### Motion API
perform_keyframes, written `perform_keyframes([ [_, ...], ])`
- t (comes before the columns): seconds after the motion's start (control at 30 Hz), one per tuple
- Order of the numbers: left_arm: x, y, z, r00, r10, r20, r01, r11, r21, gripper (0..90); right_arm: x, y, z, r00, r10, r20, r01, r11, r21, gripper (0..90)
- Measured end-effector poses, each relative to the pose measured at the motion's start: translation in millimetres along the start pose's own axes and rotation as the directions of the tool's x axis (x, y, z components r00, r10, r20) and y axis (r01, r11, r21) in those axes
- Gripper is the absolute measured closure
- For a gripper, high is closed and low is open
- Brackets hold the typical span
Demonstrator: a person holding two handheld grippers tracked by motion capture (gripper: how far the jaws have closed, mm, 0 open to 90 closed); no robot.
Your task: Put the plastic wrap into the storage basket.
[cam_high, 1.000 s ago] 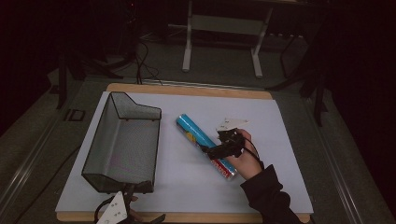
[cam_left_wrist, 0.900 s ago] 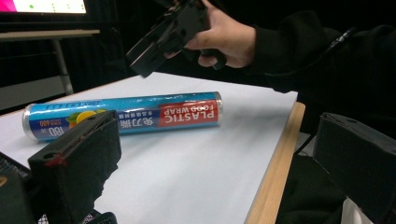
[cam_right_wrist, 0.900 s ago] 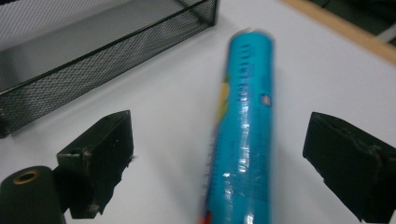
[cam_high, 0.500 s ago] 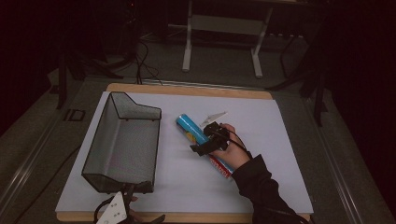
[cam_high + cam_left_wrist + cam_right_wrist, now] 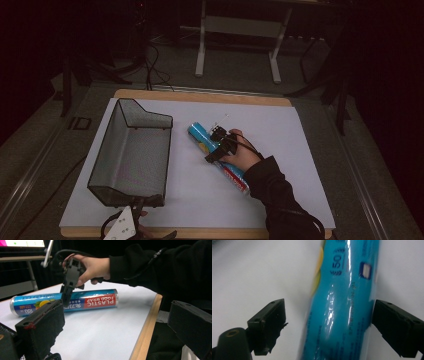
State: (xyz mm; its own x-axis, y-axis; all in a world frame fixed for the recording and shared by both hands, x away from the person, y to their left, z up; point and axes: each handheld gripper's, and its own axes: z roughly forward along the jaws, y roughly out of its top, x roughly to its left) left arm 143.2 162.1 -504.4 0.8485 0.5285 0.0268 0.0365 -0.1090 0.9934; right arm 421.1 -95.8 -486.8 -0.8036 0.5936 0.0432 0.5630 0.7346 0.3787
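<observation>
A blue roll of plastic food wrap with a red end lies slantwise on the white mat. My right gripper points down over the roll's middle, its jaws astride it. In the right gripper view the roll sits between the open jaws, with a gap at the left one and the right one at its edge. The jaws have just been closing around it. In the left gripper view the roll lies beyond my open left gripper, which holds nothing. That left gripper rests at the table's near edge.
A black wire-mesh basket stands on the mat's left half, just left of the roll. The mat lies on a wooden board whose edge runs along the right in the left gripper view. A desk frame stands on the floor beyond the table.
My right hand has moved left and down along the roll, from its red end toward its middle, and now straddles it. The left gripper has stayed put.
</observation>
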Motion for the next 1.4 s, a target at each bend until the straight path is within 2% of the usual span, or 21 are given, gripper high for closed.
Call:
perform_keyframes([
  [0.03, 0.0, 0.1, -0.1, 1.0, -0.001, 0.0, 0.001, 1.0, -0.001, 1.2, -1.0, 1.8, 3.1, 1.0, -0.008, 0.004, 0.007, 1.0, 0.031, 13.2],
  [0.13, 0.1, -0.1, -0.6, 1.0, -0.004, -0.002, 0.004, 1.0, -0.004, 1.2, -3.6, 6.4, 10.4, 0.9999, 0.013, -0.005, -0.013, 0.994, 0.106, 15.4],
  [0.2, -0.1, -0.2, -0.6, 1.0, -0.002, -0.001, 0.002, 1.0, -0.003, 1.2, -3.8, 9.4, 14.1, 0.9999, 0.004, 0.013, -0.006, 0.989, 0.149, 16.3],
  [0.4, -0.5, -0.1, -0.5, 1.0, 0.0, 0.0, 0.0, 1.0, -0.003, 1.2, -3.0, 20.2, 19.9, 0.999, 0.01, 0.043, -0.019, 0.973, 0.228, 20.8],
  [0.57, -0.5, 0.1, -1.1, 1.0, 0.001, 0.0, -0.001, 1.0, -0.005, 1.2, -3.6, 24.5, 27.8, 0.9977, 0.029, 0.061, -0.046, 0.95, 0.307, 26.0],
  [0.7, -0.6, 0.0, -1.2, 1.0, 0.001, 0.001, -0.001, 1.0, -0.003, 1.2, -2.4, 24.9, 28.1, 0.9972, 0.034, 0.067, -0.052, 0.952, 0.303, 28.5],
  [0.83, -0.2, -0.2, -0.8, 1.0, 0.0, 0.0, 0.0, 1.0, -0.002, 1.2, -5.2, 21.1, 25.5, 0.9972, 0.06, 0.045, -0.07, 0.961, 0.268, 29.5],
  [1.0, -0.1, 0.0, -1.1, 1.0, 0.003, -0.001, -0.003, 1.0, -0.003, 1.2, -3.9, 19.7, 22.1, 0.9978, 0.05, 0.044, -0.06, 0.966, 0.25, 30.2],
  [1.27, -0.6, 0.2, -0.9, 1.0, 0.006, -0.001, -0.006, 1.0, -0.002, 1.2, -1.3, 23.2, -0.2, 0.9972, 0.046, 0.058, -0.056, 0.982, 0.181, 30.9],
  [1.4, -0.5, 0.3, -1.0, 1.0, 0.005, -0.002, -0.005, 1.0, -0.004, 1.2, -1.6, 25.1, -15.7, 0.9963, 0.053, 0.068, -0.061, 0.991, 0.122, 31.1],
])
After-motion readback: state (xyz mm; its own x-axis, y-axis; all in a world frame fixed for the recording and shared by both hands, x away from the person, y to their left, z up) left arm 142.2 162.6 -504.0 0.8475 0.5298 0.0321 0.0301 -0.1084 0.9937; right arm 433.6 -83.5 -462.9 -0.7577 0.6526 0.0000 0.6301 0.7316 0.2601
